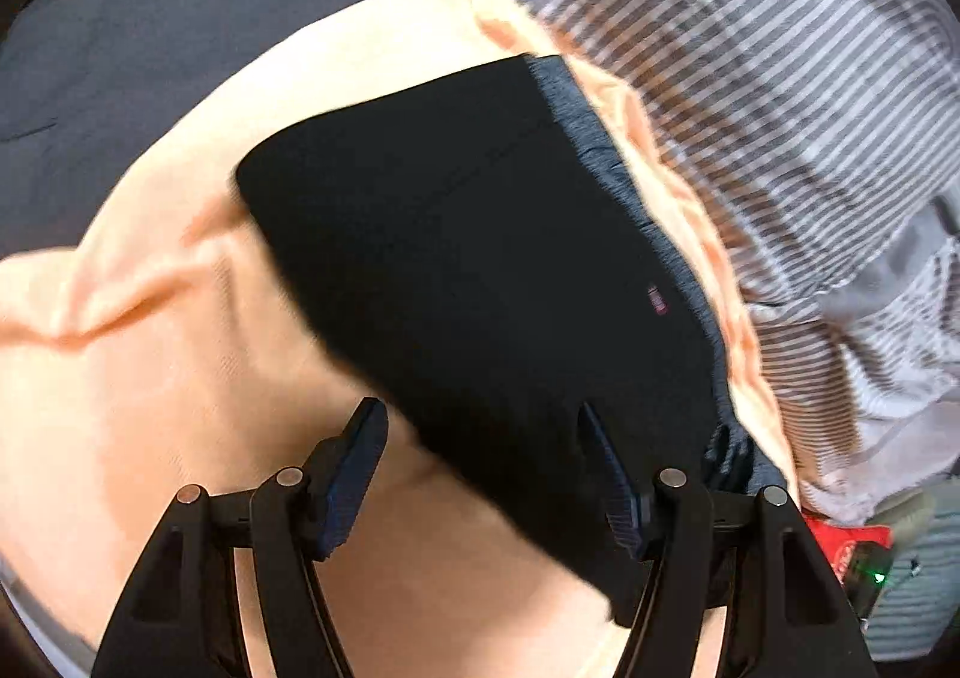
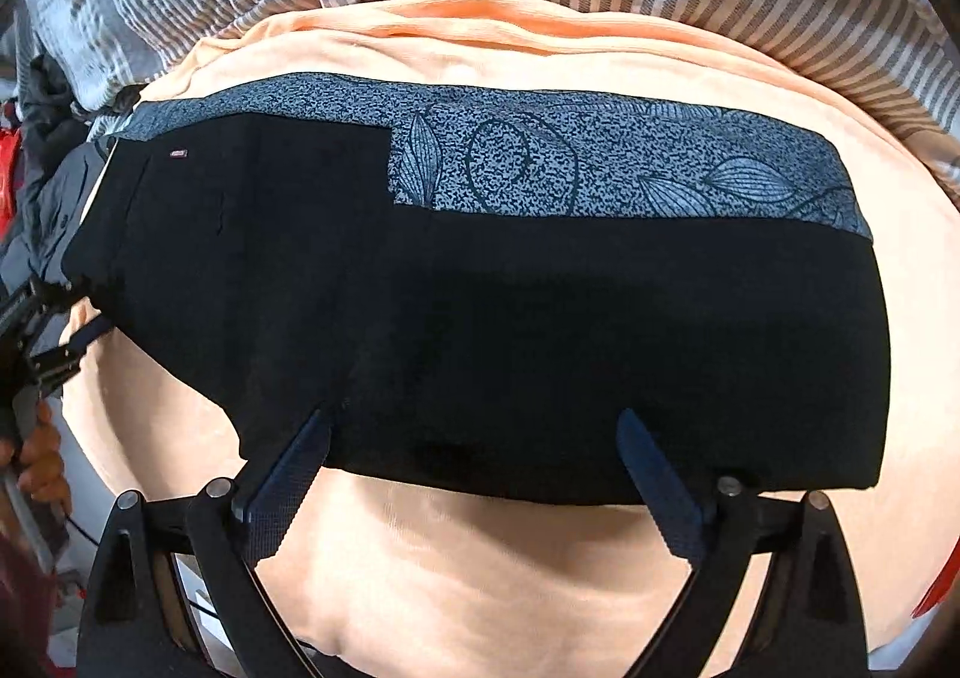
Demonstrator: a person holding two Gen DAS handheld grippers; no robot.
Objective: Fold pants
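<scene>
- Black pants point(image 2: 540, 330) folded flat on peach cloth point(image 2: 480, 570), patterned grey panel along far edge.
- Left gripper point(image 1: 480, 426) spread wide, empty, over pants' end.
- Right gripper point(image 2: 474, 426) wide, empty, at near edge.

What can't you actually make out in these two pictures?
- Small tag on the black pants, left wrist view: too small to read.
- Red packet, left wrist view: cut off behind the left gripper.
- Patterned grey fabric, right wrist view: mostly hidden under the pants.
- Surface beneath the orange cloth: covered.
</scene>
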